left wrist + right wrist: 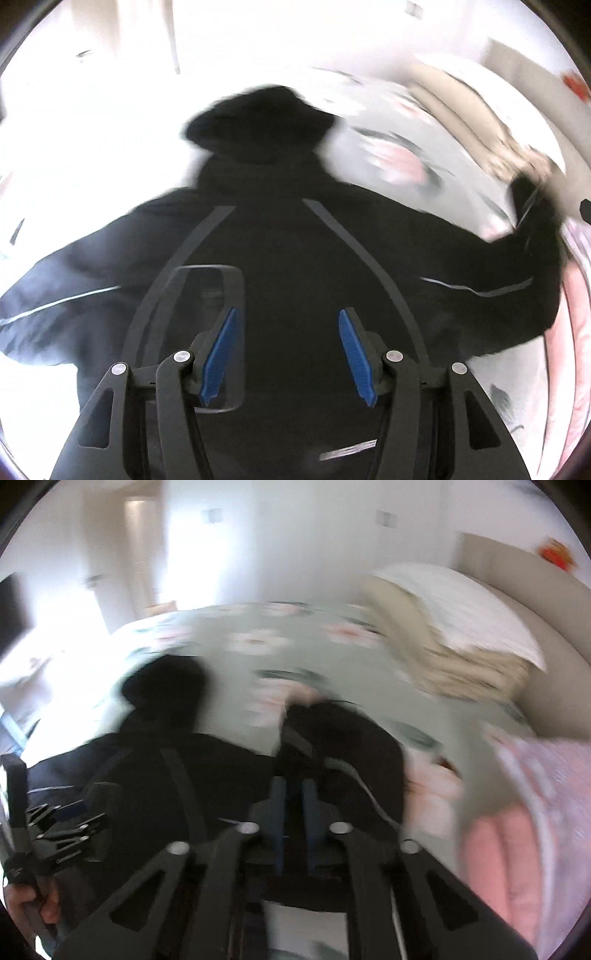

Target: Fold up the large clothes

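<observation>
A large black hooded jacket [288, 229] with grey stripes lies back-up on a floral bedsheet [399, 158], hood [258, 118] away from me. My left gripper [290, 325] hovers over the jacket's back, blue pads wide apart and empty. It also shows in the right wrist view [66, 812], at the left over the jacket [177, 760]. My right gripper [295, 786] is shut on the jacket's right sleeve [343, 734], which is bunched and lifted. In the left wrist view that sleeve end [532, 206] is raised at the right. Both views are motion-blurred.
A white pillow [461, 605] and a beige folded blanket [443, 653] lie at the head of the bed. Pink and patterned bedding [517, 812] is piled at the right. The green floral sheet [295, 638] extends beyond the jacket. White walls stand behind.
</observation>
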`<state>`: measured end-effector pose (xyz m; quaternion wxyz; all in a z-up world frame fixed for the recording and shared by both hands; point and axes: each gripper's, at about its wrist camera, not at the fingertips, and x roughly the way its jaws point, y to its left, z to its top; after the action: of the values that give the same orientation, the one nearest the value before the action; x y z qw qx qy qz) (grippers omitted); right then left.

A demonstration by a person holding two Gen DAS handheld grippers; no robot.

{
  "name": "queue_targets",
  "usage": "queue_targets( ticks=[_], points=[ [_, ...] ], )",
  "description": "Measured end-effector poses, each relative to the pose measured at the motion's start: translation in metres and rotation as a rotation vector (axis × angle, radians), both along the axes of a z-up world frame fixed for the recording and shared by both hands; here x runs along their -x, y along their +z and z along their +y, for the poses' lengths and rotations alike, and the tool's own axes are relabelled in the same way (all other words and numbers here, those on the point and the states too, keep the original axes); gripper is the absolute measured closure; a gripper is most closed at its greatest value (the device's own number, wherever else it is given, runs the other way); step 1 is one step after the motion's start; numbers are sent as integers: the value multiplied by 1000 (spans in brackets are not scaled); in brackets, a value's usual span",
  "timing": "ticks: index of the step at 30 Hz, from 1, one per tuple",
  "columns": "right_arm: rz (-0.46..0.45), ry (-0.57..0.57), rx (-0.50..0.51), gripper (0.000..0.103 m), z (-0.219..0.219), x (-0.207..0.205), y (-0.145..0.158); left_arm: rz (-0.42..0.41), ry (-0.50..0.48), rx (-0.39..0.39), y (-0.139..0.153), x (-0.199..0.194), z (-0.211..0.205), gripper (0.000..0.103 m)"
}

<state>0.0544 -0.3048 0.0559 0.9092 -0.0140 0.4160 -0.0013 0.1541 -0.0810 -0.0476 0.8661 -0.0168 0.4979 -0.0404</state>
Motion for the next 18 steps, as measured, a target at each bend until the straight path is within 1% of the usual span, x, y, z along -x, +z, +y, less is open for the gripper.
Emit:
queue_targets(
  ticks=[3, 5, 6, 8, 9, 10, 12, 14, 15, 16, 18],
  points=[
    [3, 122, 0, 95, 81, -17, -4, -14, 83, -20, 8, 12, 55, 44],
    [28, 177, 23, 96, 117, -26, -19, -12, 142, -31, 6, 24, 92, 44],
    [51, 183, 33, 96, 127, -29, -32, -5, 158, -29, 4, 26, 106, 44],
    [121, 159, 20, 95, 137, -37, -59, 17, 183, -18, -1, 32, 130, 44],
    [163, 136, 5, 91, 134, -39, -73, 23, 189, -21, -4, 37, 138, 44],
    [202, 96, -9, 82, 125, -39, -89, 29, 191, -29, -7, 42, 148, 44],
    [250, 34, 3, 70, 105, -38, -112, 42, 195, -44, -13, 47, 156, 44],
    [283, -35, 50, 70, 75, -36, -134, 56, 198, -49, -21, 52, 160, 44],
    [303, -71, 64, 67, 56, -36, -145, 63, 200, -46, -25, 53, 162, 44],
    [322, -94, 66, 63, 42, -37, -152, 71, 203, -44, -31, 54, 164, 44],
    [364, -130, 52, 60, 12, -42, -171, 83, 205, -40, -38, 53, 164, 44]
  ],
)
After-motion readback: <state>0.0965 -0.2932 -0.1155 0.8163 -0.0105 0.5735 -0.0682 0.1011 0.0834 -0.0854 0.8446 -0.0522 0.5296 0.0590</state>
